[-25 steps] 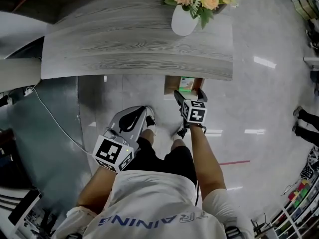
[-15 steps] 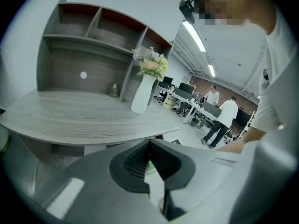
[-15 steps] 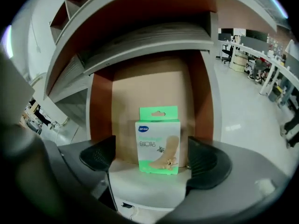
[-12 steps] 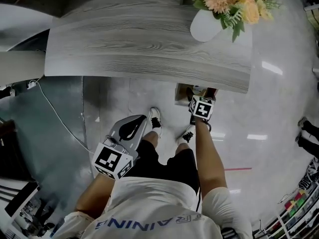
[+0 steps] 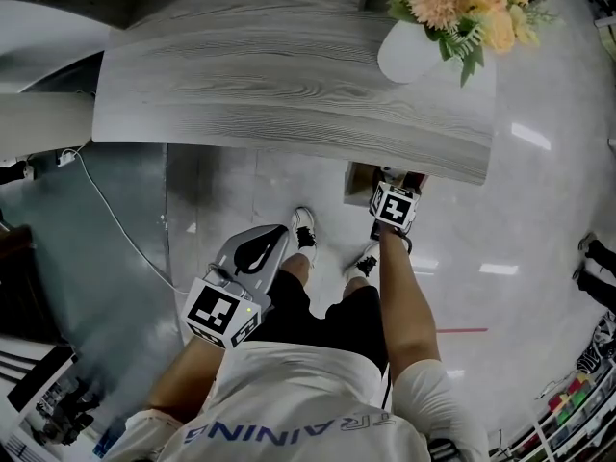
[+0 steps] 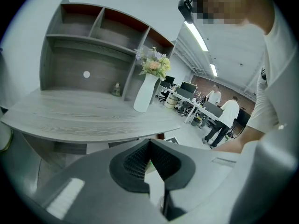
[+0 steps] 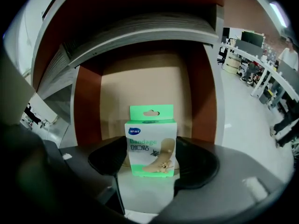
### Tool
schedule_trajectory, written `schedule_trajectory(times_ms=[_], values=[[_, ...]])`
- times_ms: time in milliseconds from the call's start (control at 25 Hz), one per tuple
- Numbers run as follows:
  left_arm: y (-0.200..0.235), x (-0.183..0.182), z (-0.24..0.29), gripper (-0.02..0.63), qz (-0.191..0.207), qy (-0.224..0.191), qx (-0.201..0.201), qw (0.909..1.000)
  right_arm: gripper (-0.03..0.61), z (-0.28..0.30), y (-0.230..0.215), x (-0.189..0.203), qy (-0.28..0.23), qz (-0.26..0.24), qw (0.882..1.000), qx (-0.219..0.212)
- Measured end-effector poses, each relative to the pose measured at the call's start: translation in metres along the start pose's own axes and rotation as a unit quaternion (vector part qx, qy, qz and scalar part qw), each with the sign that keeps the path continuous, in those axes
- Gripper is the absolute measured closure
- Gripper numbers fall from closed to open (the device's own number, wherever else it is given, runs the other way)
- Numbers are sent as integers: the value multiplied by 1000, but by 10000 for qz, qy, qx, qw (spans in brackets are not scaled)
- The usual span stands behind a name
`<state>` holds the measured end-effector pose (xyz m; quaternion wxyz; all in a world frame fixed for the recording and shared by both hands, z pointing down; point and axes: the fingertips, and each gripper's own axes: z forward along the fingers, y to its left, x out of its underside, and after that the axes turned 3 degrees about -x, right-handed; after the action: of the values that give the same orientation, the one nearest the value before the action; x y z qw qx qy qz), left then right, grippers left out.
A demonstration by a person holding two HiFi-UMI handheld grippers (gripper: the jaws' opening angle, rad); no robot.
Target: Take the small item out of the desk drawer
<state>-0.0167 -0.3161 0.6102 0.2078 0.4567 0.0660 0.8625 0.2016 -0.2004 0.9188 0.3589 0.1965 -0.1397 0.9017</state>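
A green and white bandage box [image 7: 152,141] stands upright inside the brown open drawer [image 7: 140,85]. My right gripper [image 7: 152,158] reaches into that drawer, its jaws closing around the box with a dark pad against each side. In the head view the right gripper [image 5: 389,183] pokes into the drawer [image 5: 358,183] under the desk edge, and the box is hidden there. Beside my left leg, well away from the drawer, hangs my left gripper [image 5: 252,248], jaws together on nothing. In its own view the left gripper [image 6: 149,146] points up at the desk.
The curved grey wood desk [image 5: 289,85] overhangs the drawer. A white vase of flowers [image 5: 409,51] stands on its right end. A white cable [image 5: 115,229] trails on the floor at left. Shelves [image 6: 93,36] rise behind the desk, and people stand far right.
The right gripper has moved forward under the desk edge into the drawer, hiding the box in the head view. The left gripper has stayed by the leg.
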Motion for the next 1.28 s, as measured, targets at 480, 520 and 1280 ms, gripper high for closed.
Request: schedule_trajectory(times_ms=[480,520,1280], values=[[-37,-33,-4,615,199,-379,122,9990,250,-76,23,-18,-630,-292,9958,-605],[-40,-37,-6,615,206,-416,125,9988,250,-84,24,-18,-673,-291,9953,-631],[-136,-111,-45,615,757,-1322,369,9876,256,-332,14,-110,-2588,-671,9541,-1353]])
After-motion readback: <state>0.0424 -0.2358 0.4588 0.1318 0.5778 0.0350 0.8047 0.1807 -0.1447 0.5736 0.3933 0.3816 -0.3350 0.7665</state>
